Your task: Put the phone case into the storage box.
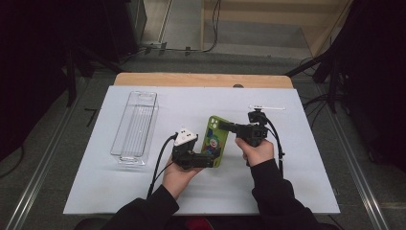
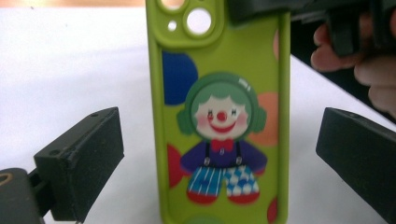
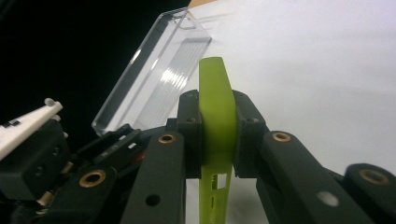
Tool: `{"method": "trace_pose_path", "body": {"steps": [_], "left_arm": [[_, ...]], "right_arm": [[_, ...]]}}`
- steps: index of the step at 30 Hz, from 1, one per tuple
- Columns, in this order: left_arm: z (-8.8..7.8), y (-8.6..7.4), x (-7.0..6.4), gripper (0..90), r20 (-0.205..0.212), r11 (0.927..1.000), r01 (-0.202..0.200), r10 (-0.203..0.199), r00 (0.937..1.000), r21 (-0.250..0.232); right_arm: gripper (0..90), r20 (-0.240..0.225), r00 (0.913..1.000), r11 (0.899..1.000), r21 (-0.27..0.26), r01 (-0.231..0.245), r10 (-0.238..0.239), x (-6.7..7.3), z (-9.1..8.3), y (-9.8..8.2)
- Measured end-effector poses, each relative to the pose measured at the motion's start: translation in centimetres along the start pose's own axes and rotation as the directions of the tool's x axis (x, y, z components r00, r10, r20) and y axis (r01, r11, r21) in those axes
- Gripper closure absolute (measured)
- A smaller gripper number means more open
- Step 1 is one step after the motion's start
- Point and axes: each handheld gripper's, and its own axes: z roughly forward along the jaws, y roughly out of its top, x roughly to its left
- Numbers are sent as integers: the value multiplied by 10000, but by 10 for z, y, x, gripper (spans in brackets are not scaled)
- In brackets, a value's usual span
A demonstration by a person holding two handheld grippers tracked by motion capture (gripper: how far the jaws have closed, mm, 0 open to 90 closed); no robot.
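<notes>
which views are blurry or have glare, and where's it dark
Left gripper view: phone case soft and slightly blurred, white table washed out. Right gripper view: clear tray glints, left background black. High view: sharp on the table, dark surroundings.

Phone case (image 2: pixel 219 116) bottom cropped off

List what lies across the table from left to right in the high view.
Clear plastic tray → left gripper, jaws open either side of the case's near end → green clown phone case → right gripper, shut on the case's far end → white stick by the far right edge.
</notes>
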Motion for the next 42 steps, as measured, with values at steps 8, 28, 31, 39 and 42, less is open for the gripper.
{"method": "trace_pose_path", "body": {"steps": [8,28,31,39,42], "left_arm": [[1,2,8,15,92,9951,-63,54,9999,984],[4,7,23,16,302,9662,-234,162,9994,2566],[4,7,24,16,336,9650,-265,184,9993,2608],[2,10,23,19,517,9663,-254,126,9986,2562],[2,12,21,20,522,9667,-400,277,9983,2526]], "right_arm": [[747,409,9971,9979,-77,641,-638,2,-3,0],[746,1537,9451,9520,-596,3001,-2883,3,-15,3],[746,1760,9337,9424,-683,3275,-3117,4,-16,2],[746,1963,9110,9186,-897,3849,-3626,7,-17,-1],[746,2029,8961,9021,-993,4199,-3947,12,-16,-5]]}}
